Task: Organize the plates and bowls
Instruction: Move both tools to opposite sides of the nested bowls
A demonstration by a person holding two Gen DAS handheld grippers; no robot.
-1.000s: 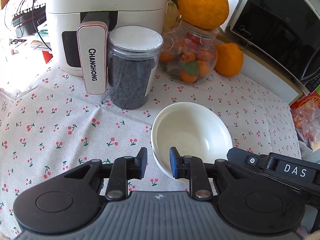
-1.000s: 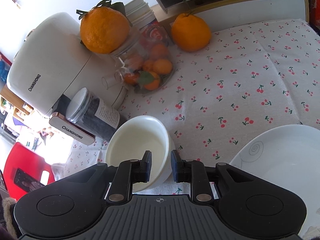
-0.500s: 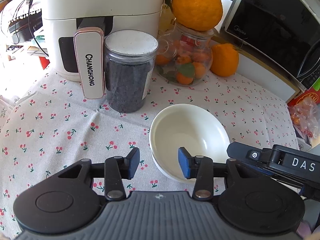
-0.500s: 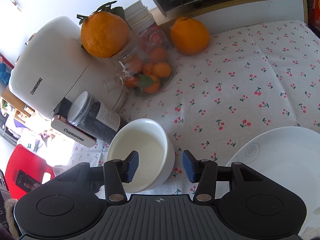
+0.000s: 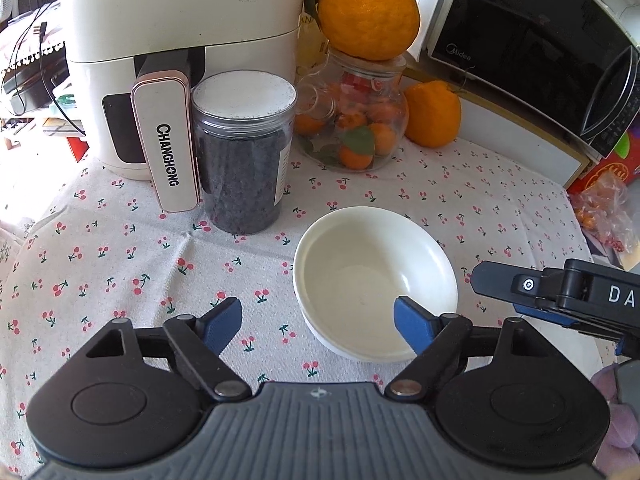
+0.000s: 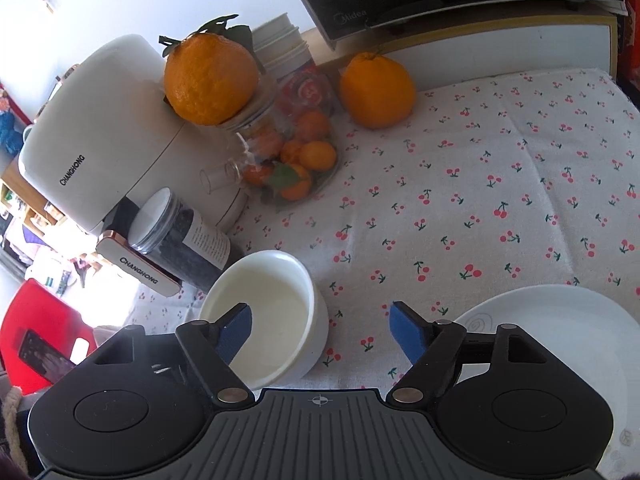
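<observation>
A white bowl (image 5: 376,280) stands on the cherry-print tablecloth (image 5: 120,248). My left gripper (image 5: 318,322) hovers at its near left rim with the jaws opening. One blue pad is over the bowl's inside, the other over the cloth, and neither touches it. My right gripper (image 6: 320,332) straddles the bowl's (image 6: 264,312) near right rim the same way, jaws opening and pads clear of it. Its black body (image 5: 560,296) also shows at the right of the left wrist view. A white plate (image 6: 560,340) lies on the cloth to the right of the bowl.
Behind the bowl stand a white air fryer (image 5: 180,40), a jar of dark contents (image 5: 244,160) and a glass jar of small oranges (image 5: 352,132) topped by a big orange (image 5: 368,12). Another orange (image 5: 432,114) and a microwave (image 5: 540,48) are at the back right.
Both grippers' jaws have spread from nearly shut at the bowl's rim to wide apart. The bowl stays where it was on the cloth.
</observation>
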